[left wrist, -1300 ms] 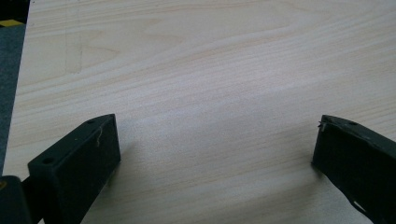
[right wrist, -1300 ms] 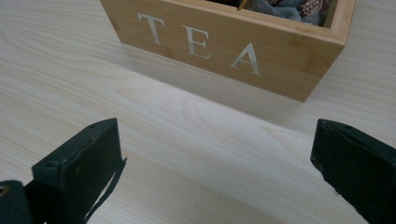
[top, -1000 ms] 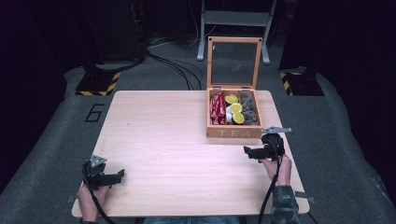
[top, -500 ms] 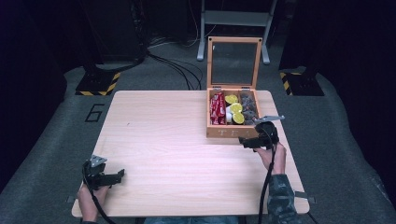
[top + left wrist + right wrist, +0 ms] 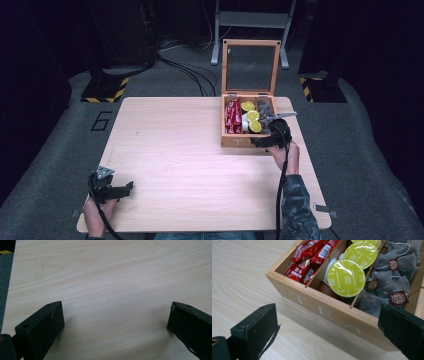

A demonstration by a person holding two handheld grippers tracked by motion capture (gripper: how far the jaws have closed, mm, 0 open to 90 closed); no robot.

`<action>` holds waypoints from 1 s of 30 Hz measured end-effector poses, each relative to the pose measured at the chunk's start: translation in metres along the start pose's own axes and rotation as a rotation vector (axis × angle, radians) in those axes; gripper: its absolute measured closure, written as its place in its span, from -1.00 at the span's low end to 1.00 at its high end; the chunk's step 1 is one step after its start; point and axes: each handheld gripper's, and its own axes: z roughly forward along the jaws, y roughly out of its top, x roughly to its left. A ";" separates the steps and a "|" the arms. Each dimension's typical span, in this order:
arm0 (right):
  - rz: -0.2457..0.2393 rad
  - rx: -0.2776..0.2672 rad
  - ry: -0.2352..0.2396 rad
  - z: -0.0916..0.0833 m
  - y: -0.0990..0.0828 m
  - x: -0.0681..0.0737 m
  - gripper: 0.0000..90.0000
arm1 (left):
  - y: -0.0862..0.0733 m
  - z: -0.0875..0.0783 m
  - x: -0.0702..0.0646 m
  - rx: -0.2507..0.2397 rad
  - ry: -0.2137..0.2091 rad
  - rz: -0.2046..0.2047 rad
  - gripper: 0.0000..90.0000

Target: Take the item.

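Right gripper (image 5: 266,140) moved forward to tea box (image 5: 332,312) front at table's far right, jaws wide and empty; left gripper (image 5: 111,188) idle near corner, agape, empty; nothing picked yet, contents untouched.

1 wooden tea box (image 5: 329,312), lid up, just ahead of the right gripper's (image 5: 261,142) spread fingers (image 5: 254,332). 3 compartments inside.

Compartment nearest the left-hand finger: red sachets (image 5: 308,261), at least 4 visible in the right gripper view, exact count can't tell since they overlap.

Middle compartment: yellow-green lidded capsules (image 5: 347,277), 2 in the right gripper view, 3 in the high view. 1 white-rimmed capsule (image 5: 329,267) tucked behind the nearest one.

Compartment nearest the right-hand finger: mesh tea bags (image 5: 384,285) with dark red tags, 4 tags countable, bag count unclear.

2 grippers total. Left gripper (image 5: 115,320): 2 fingers, nothing but 1 bare table (image 5: 112,277) between them.
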 end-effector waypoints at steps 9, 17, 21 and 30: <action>0.022 0.007 0.012 0.014 0.018 -0.006 -0.95 | 0.000 0.000 0.000 0.000 -0.001 -0.001 -0.99; 0.032 0.024 0.018 0.029 0.030 -0.012 -0.91 | 0.000 0.000 0.000 -0.002 -0.001 -0.003 -0.99; 0.027 0.039 0.017 0.040 0.035 -0.017 -0.84 | 0.000 0.000 0.000 0.000 -0.001 -0.001 -0.99; 0.056 0.062 0.009 0.059 0.040 -0.030 -0.66 | 0.000 0.000 0.000 0.000 -0.001 -0.001 -0.99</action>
